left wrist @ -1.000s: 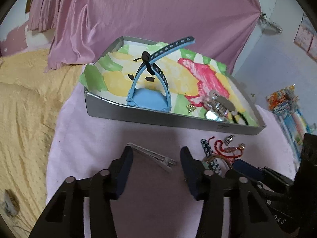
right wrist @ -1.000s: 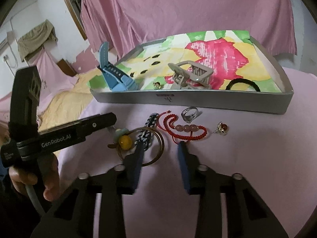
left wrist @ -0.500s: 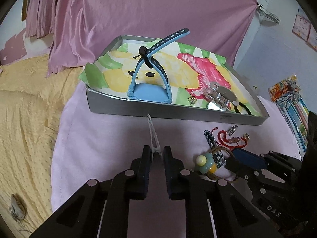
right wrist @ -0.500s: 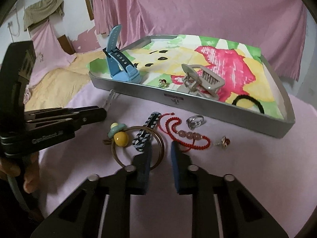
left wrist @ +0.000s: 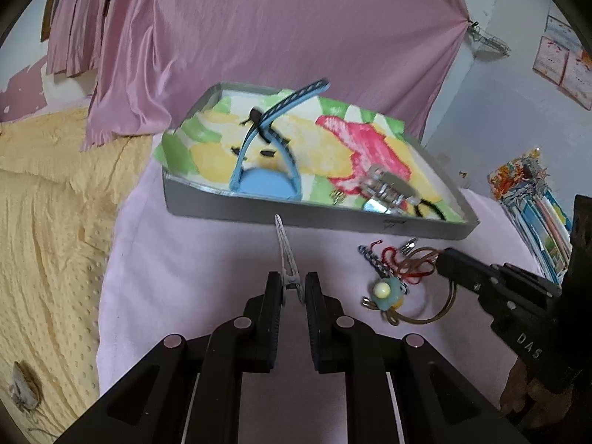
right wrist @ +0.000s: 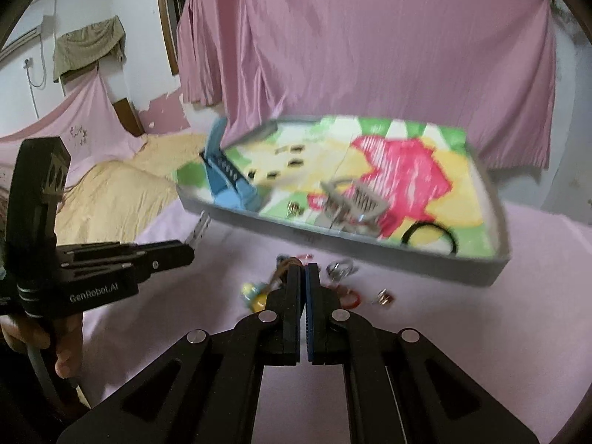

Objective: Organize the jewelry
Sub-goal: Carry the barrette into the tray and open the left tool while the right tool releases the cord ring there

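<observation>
Pinches now, with the left gripper (left wrist: 290,285) narrowed from wide open to a small gap, the slim silver metal hair clip (left wrist: 285,248), tip aimed at the near wall of the grey shallow tray (left wrist: 259,209) on the pink cloth-covered table (left wrist: 185,259). Likewise presses the right gripper (right wrist: 302,270), open a second ago, almost flat on the thin bronze wire bangle (left wrist: 444,310) just before the tray's near edge, though blurred. Means two pieces in hand, probably ready for carrying into the tray.

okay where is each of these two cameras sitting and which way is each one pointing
Left wrist: sits on the left gripper, looking forward along its fingers, past the held silver hair clip, to the tray; right gripper at right.
Right wrist: sits on the right gripper, facing the tray; left gripper and hand at left.
Shared: tray, blue watch, both grippers.
</observation>
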A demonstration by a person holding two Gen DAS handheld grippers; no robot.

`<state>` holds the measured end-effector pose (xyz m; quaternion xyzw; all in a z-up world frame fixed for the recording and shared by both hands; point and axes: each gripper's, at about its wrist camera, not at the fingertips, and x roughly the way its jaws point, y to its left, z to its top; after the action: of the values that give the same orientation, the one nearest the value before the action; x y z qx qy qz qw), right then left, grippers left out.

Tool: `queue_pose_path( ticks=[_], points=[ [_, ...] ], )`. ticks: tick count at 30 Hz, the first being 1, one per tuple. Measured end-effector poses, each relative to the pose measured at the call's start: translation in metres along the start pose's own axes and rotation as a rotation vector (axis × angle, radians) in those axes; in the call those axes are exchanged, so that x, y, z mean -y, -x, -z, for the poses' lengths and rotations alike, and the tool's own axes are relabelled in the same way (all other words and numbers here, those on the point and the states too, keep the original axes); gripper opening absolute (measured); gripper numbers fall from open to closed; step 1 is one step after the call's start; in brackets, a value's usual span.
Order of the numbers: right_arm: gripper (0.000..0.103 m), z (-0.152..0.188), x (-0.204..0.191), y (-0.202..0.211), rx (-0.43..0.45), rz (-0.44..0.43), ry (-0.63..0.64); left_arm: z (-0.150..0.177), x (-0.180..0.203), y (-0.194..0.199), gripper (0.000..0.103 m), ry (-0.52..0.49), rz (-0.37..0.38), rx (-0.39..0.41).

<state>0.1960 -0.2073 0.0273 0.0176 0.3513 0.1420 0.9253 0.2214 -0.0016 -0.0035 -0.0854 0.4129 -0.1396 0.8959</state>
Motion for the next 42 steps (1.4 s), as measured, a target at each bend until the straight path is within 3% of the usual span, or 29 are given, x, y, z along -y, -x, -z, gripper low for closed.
queue_pose_path(
  ticks=[9,17,25,42],
  points=[
    [0.003,-0.028,0.021,0.033,0.134,0.040,-0.004,-0.017,0.020,0.012,0.012,-0.038,0.048,0.070],
    [0.003,-0.048,0.051,0.022,0.169,0.085,-0.044,-0.045,0.037,0.000,0.013,-0.069,0.081,0.113],
    [0.003,-0.053,0.076,-0.007,0.144,0.108,-0.095,-0.071,0.051,-0.034,0.013,-0.101,0.055,0.095],
    [0.003,-0.037,0.102,-0.043,0.040,0.074,-0.192,-0.069,0.049,-0.081,0.013,-0.095,-0.013,-0.023]
  ],
)
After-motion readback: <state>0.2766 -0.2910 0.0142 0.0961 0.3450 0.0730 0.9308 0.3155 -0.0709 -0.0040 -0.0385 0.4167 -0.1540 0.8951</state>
